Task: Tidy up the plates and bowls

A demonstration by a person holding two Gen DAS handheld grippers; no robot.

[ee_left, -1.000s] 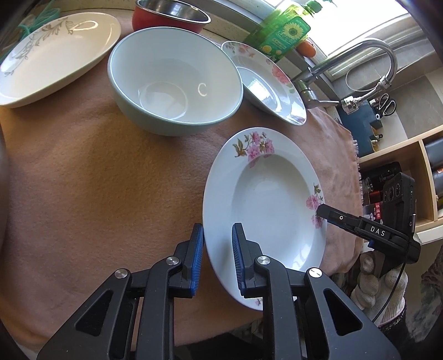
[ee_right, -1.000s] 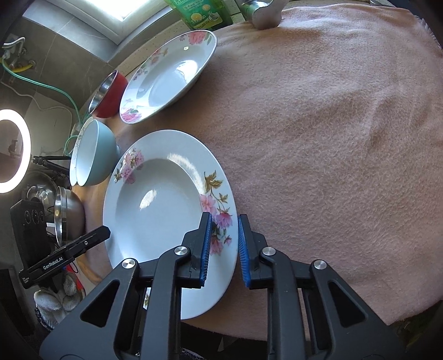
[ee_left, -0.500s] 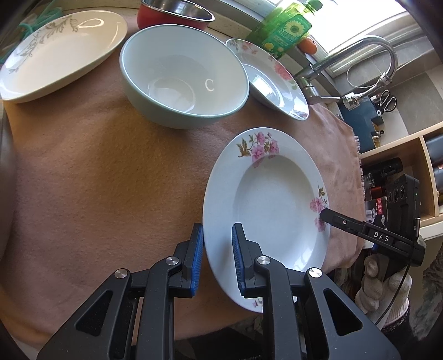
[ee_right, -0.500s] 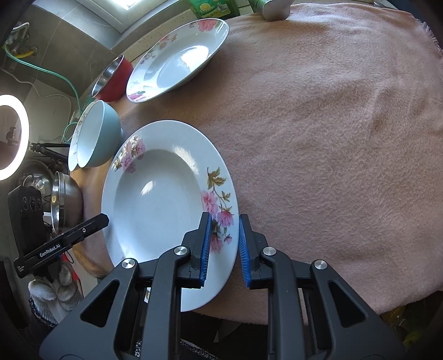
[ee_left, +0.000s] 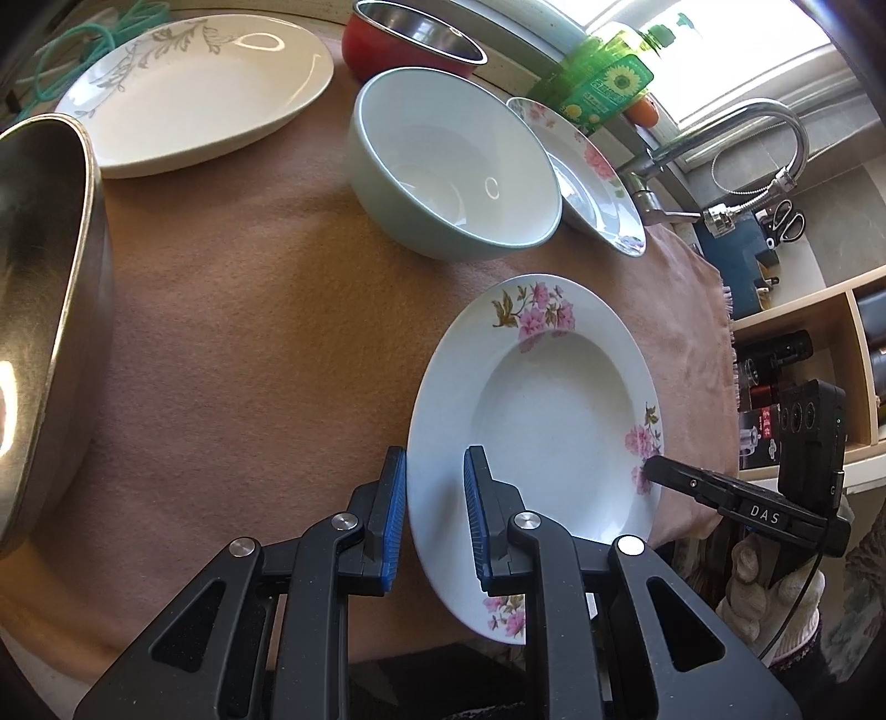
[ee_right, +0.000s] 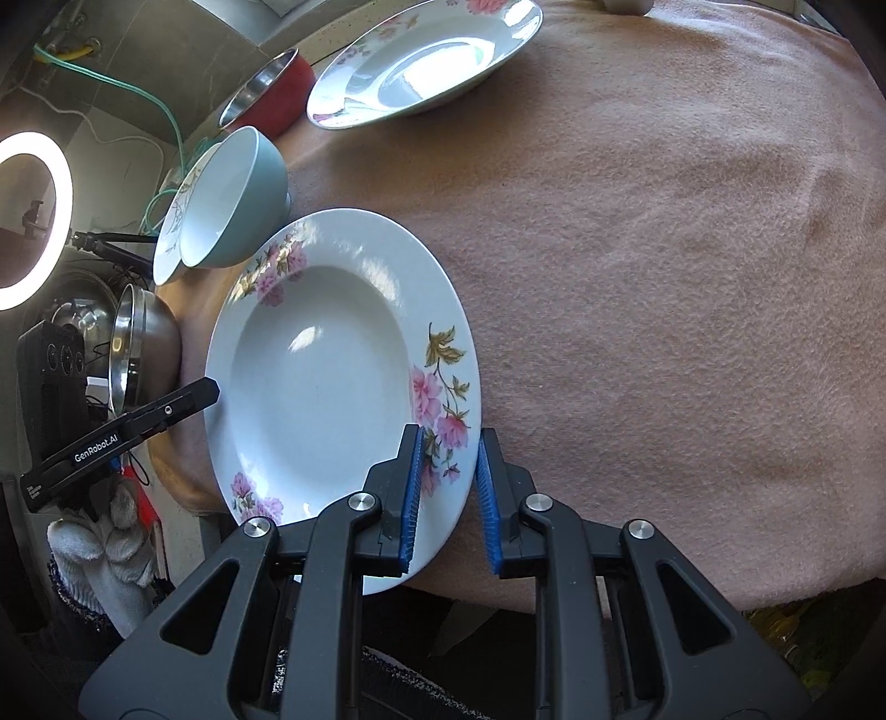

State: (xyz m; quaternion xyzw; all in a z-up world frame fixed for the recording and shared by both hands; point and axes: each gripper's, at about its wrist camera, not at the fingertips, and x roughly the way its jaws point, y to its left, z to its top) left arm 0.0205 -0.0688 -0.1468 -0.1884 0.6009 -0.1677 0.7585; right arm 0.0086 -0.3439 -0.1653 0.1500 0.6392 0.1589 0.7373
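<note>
A white deep plate with pink flowers (ee_left: 542, 410) (ee_right: 321, 376) is held by its rim from two opposite sides, over the pink cloth (ee_left: 249, 332) near the table's front edge. My left gripper (ee_left: 434, 459) is shut on one side of the rim. My right gripper (ee_right: 448, 437) is shut on the flowered side. Each view shows the other gripper's fingertips at the plate's far rim. A light-blue bowl (ee_left: 454, 166) (ee_right: 243, 199) and a second flowered plate (ee_left: 587, 171) (ee_right: 426, 61) stand further back.
A cream plate with a grey leaf pattern (ee_left: 194, 94) and a red bowl with a steel inside (ee_left: 410, 39) are at the back. A steel bowl (ee_left: 39, 310) (ee_right: 138, 343) stands at the cloth's end. A tap (ee_left: 764, 122) and a green bottle (ee_left: 603, 83) are by the window.
Both grippers have carried the flowered plate sideways toward the steel bowl's end of the table. The steel bowl has come into the left wrist view. Both grips are unchanged.
</note>
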